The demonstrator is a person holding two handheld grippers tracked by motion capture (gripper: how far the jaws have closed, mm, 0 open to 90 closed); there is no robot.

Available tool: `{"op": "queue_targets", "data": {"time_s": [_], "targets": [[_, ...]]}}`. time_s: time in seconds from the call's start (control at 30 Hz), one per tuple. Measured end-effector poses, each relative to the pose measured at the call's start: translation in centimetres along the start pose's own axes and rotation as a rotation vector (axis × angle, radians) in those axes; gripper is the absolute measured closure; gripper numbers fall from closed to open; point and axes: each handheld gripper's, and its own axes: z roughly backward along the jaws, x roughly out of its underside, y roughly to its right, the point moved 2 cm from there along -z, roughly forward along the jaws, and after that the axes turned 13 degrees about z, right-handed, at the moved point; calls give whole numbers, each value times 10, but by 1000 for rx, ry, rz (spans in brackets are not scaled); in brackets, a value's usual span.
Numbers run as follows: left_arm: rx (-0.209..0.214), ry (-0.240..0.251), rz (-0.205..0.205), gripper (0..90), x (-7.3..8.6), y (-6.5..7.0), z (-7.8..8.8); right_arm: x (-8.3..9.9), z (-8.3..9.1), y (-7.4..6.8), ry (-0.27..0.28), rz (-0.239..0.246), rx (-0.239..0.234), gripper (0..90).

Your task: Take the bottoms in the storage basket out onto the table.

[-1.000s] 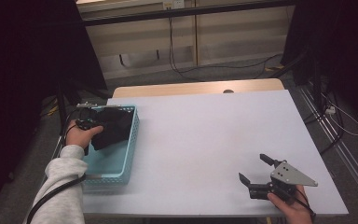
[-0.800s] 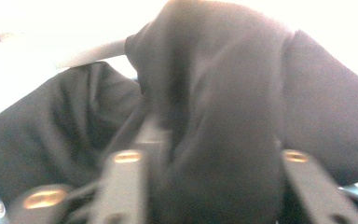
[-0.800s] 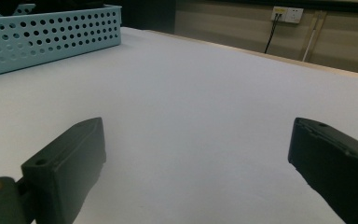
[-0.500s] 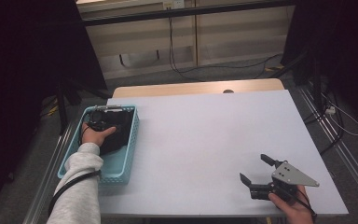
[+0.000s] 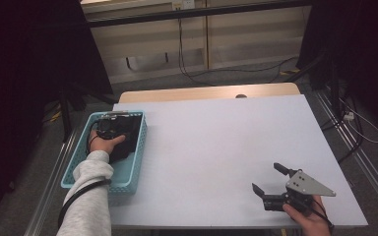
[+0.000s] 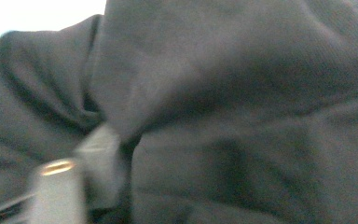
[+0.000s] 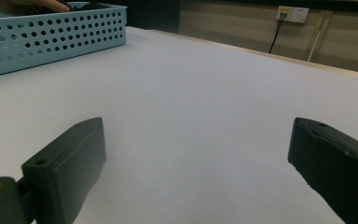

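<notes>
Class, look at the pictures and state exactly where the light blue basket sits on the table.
In the high view the light blue basket sits at the table's left edge, with the left hand reaching into it onto dark cloth.

The white table [image 5: 216, 147] lies open across its middle and right; the blue basket [image 5: 128, 182] blocks its left edge.

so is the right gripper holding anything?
No. In the right gripper view the right gripper has its jaws spread wide apart, with bare white table between them.
</notes>
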Motion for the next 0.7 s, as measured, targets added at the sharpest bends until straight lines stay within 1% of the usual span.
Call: {"op": "queue_targets", "data": {"time_s": [0.07, 0.1, 0.13, 0.17, 0.2, 0.23, 0.27, 0.3, 0.37, 0.4, 0.43, 0.5, 0.53, 0.6, 0.7], "targets": [[4, -15, 13, 407, 0, 3, 2, 0, 0, 0, -1, 0, 0, 30], [11, -14, 20, 454, 0, 5, 1, 0, -1, 0, -1, -6, 0, 30], [17, -25, 11, 486, 0, 6, 1, 0, -1, 0, 0, -5, 0, 30], [21, -23, 23, 523, 0, 8, 1, -1, -1, 0, 1, -6, -2, 30], [28, -47, 22, 570, 0, 8, 3, -1, -1, 0, 3, -5, -4, 30], [34, -50, 34, 603, 0, 9, 3, -1, -1, -1, 2, -4, -4, 30], [43, -53, 54, 624, 0, 11, 3, -1, -1, -1, 1, -3, -4, 30], [40, -52, 61, 640, 0, 11, 4, -1, -1, -1, 1, -2, -4, 30], [44, -75, 56, 672, 0, 12, 6, -1, -1, -1, 1, -2, -5, 30], [38, -71, 59, 681, 0, 13, 7, -1, -1, -1, 2, -3, -5, 30], [38, -90, 58, 689, 0, 14, 9, -1, -1, -1, 2, -4, -4, 30], [35, -102, 95, 704, -2, 13, 14, -1, -1, 0, 2, -5, -4, 30], [37, -114, 116, 711, -3, 12, 17, -1, 0, 0, 3, -4, -3, 30], [41, -127, 126, 719, -5, 12, 24, -1, 0, 0, 1, -7, 0, 30], [62, -163, 121, 726, -13, 13, 40, -1, 0, 0, 2, -9, 0, 30]]}}
